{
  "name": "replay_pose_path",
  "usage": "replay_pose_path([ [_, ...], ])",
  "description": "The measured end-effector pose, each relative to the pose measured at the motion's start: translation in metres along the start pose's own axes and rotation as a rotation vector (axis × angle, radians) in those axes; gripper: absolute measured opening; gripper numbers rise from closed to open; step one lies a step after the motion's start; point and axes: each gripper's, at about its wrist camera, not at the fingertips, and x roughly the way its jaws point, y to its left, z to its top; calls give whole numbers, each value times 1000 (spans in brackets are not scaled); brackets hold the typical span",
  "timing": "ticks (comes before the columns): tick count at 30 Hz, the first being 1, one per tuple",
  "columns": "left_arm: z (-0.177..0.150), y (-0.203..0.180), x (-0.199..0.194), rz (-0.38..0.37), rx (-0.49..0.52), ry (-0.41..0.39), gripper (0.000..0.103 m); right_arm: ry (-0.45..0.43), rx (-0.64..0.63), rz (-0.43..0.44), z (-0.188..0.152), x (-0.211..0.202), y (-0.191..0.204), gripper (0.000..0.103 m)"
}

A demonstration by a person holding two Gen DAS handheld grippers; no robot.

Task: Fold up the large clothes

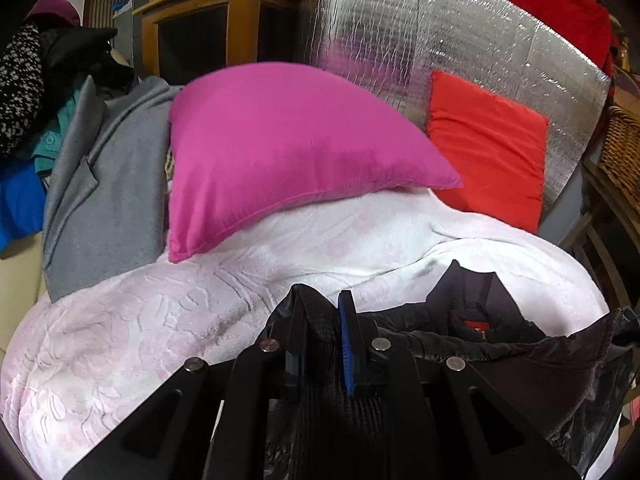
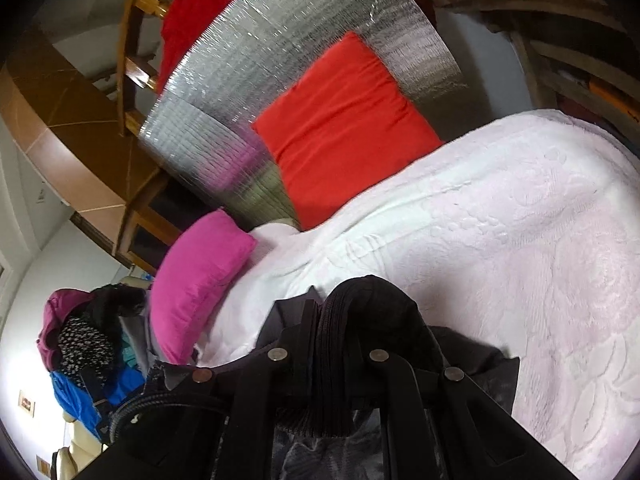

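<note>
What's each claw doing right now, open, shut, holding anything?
Left claw: shut on the black jacket, fabric pinched between the fingers.
Right claw: shut on the black jacket's ribbed edge.

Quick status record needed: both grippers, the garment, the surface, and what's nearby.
left gripper: jaws shut on ribbed edge of black jacket
right gripper: jaws shut on black ribbed band of the same jacket
surface: pale embossed blanket
pillows: magenta pillow on blanket; red pillow against silver foil panel
other clothes: grey coat beside magenta pillow, clothes pile beyond
fold state: jacket bunched, not folded
</note>
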Motion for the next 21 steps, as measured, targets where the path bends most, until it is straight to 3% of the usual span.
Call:
replay_pose_path([
  [21,-8,-10,90,70,52,129,15,81,48,-157,-4,88,-51,9],
])
